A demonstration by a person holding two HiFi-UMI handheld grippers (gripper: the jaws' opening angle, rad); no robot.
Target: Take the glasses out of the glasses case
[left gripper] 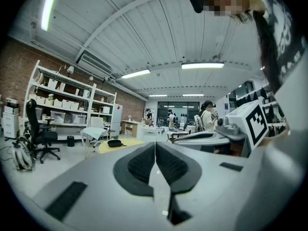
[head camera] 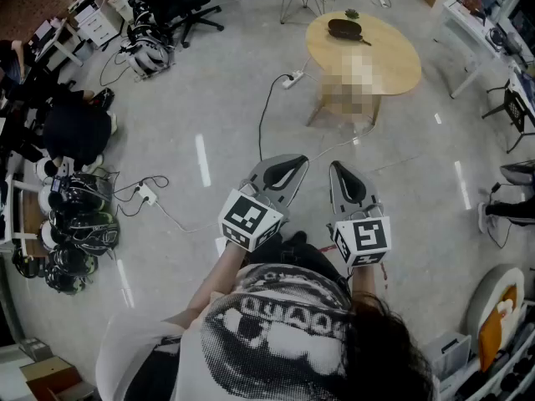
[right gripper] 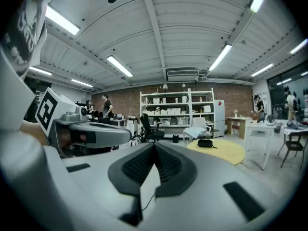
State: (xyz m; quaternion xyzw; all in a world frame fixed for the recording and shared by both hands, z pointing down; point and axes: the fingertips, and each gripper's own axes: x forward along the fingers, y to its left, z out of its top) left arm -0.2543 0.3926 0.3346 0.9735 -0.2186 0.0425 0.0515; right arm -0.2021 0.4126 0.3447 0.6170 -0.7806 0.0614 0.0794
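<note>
Grey lab floor; round table (head camera: 401, 73) well ahead, dark glasses case (head camera: 344, 30) lying on it, glasses not visible. Left gripper (head camera: 284, 170) and right gripper (head camera: 343, 174) at waist, jaws pressed together, nothing held. Approach stage, likely; next: walk up, spread jaws, reach case.

Glasses case (head camera: 344, 29) on far round table (head camera: 393, 61) too small to read: lid seemingly shut, contents untellable.

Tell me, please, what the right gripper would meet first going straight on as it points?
Nothing close, it seems: the right gripper faces open grey floor; the round yellow table lies right of its line.
</note>
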